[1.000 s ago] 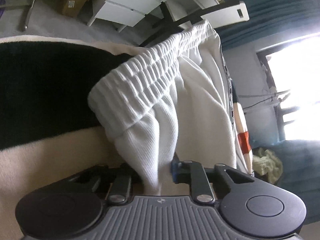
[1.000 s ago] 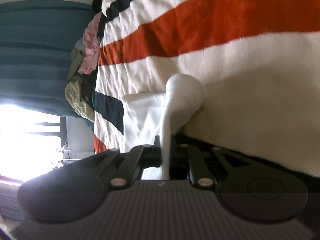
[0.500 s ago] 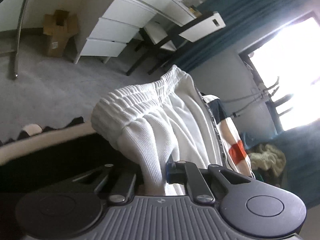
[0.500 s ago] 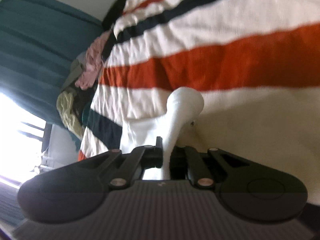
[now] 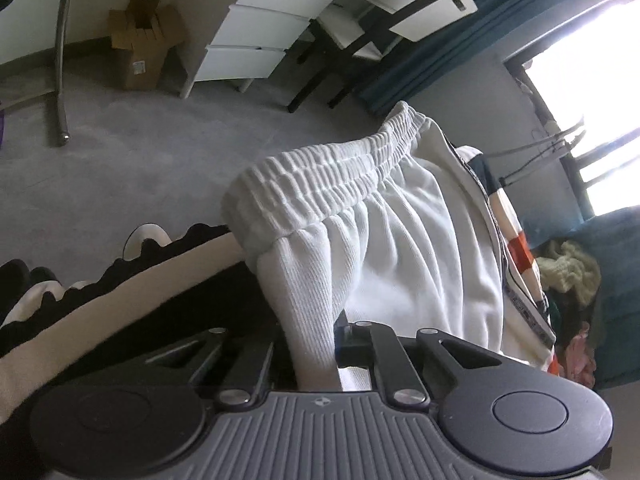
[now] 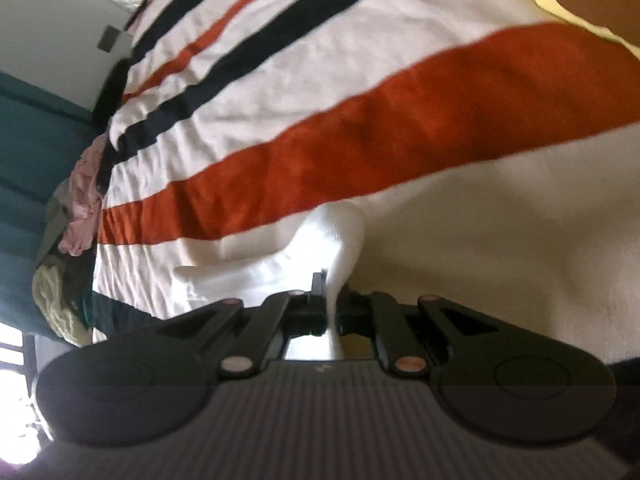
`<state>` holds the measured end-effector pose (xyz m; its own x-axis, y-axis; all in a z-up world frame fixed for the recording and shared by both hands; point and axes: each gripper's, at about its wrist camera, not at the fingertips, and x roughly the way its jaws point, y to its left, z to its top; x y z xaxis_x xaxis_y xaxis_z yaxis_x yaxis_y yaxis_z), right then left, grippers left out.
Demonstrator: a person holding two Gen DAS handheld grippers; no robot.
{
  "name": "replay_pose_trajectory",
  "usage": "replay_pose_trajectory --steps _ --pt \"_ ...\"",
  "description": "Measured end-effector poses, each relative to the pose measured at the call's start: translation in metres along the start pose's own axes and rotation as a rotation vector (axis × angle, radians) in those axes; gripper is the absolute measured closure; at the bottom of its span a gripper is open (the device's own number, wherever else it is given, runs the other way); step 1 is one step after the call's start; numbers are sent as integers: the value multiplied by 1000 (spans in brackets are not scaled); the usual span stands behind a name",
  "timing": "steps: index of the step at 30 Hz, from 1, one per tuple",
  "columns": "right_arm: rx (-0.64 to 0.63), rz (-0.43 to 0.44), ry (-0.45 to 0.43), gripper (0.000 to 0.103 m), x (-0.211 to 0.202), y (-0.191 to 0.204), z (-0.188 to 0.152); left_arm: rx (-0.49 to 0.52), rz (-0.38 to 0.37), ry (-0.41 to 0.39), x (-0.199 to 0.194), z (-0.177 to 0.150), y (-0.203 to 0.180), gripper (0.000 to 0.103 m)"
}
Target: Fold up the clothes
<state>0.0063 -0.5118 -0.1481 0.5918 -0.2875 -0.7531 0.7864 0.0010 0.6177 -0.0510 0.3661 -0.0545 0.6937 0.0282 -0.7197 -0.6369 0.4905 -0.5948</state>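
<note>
White ribbed trousers (image 5: 400, 240) with a gathered elastic waistband (image 5: 328, 172) hang in the left wrist view, and my left gripper (image 5: 316, 344) is shut on a bunched fold near the waistband. In the right wrist view my right gripper (image 6: 332, 304) is shut on another part of the same white trousers (image 6: 316, 240), which rise as a rounded fold above the jaws. The trousers are held above a bed with a striped cover (image 6: 360, 128) in white, orange and dark blue.
A cream and black blanket (image 5: 132, 288) lies at the bed's near edge. Grey carpet (image 5: 140, 140), a white drawer unit (image 5: 264, 36), a chair (image 5: 348, 40) and a cardboard box (image 5: 140, 48) stand beyond. A pile of other clothes (image 6: 68, 240) sits at the bed's far end near the teal curtain.
Both grippers have lifted the trousers off the bed. The left view now swings toward the floor and drawers; the right view tilts further up along the striped cover.
</note>
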Motion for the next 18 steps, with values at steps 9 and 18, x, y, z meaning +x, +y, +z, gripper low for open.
replay_pose_trajectory --steps 9,18 --pt "-116 0 -165 29 -26 16 -1 352 164 -127 -38 -22 -27 16" --pt "-541 370 -397 26 -99 68 -57 768 49 -466 -87 -100 -119 9"
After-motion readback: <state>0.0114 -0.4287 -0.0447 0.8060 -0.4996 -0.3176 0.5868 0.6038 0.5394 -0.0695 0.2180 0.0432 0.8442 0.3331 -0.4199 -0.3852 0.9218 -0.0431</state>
